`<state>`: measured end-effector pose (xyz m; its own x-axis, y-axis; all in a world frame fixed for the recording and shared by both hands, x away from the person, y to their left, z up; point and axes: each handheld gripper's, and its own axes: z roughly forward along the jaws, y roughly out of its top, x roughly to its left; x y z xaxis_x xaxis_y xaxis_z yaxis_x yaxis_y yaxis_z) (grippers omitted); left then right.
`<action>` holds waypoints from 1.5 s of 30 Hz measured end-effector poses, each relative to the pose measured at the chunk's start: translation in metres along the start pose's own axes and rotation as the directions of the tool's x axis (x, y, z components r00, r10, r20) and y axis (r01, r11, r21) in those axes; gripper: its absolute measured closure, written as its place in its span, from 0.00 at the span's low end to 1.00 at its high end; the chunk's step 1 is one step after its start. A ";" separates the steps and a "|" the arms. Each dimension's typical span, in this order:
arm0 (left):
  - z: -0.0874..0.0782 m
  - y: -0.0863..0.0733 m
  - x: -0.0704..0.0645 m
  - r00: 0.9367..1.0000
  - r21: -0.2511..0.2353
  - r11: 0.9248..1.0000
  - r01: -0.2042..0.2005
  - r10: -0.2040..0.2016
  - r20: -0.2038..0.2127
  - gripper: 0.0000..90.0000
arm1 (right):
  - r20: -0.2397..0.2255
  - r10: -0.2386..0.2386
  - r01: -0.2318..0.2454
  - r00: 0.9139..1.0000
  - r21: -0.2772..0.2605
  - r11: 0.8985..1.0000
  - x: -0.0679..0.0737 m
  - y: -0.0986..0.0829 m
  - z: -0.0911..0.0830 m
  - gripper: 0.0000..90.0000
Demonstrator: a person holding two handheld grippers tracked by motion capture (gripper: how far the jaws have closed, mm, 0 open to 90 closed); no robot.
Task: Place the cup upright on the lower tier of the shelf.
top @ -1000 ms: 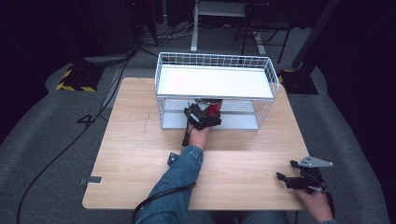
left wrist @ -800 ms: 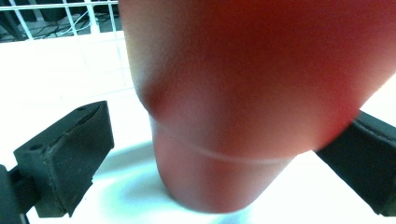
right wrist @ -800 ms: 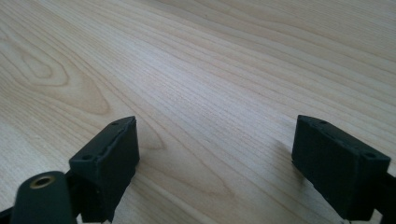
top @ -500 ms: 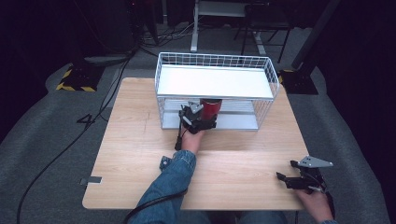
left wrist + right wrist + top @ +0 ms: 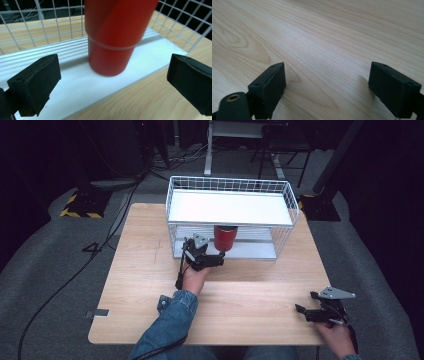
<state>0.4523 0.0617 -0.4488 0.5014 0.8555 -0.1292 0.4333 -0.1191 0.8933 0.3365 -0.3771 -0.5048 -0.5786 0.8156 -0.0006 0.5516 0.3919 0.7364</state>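
Red cup (image 5: 225,237) upright on rack (image 5: 230,208) lower shelf, frame centre; L gripper (image 5: 203,256) wide open, empty, just below; R gripper (image 5: 320,309) open, lower right

Red tumbler (image 5: 115,37) upright on wire rack's (image 5: 285,202) lower shelf, front edge.
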 end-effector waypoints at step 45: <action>-0.205 -0.069 0.042 0.999 0.073 0.997 -0.040 0.040 0.014 0.00 | -0.014 -0.013 0.013 1.000 0.002 1.000 0.002 0.003 0.003 0.16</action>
<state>0.2906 0.2092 -0.4276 0.5282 0.8433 -0.0995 0.4659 -0.1899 0.8642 0.3385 -0.3731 -0.5046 -0.5938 0.8046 -0.0006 0.5456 0.4032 0.7347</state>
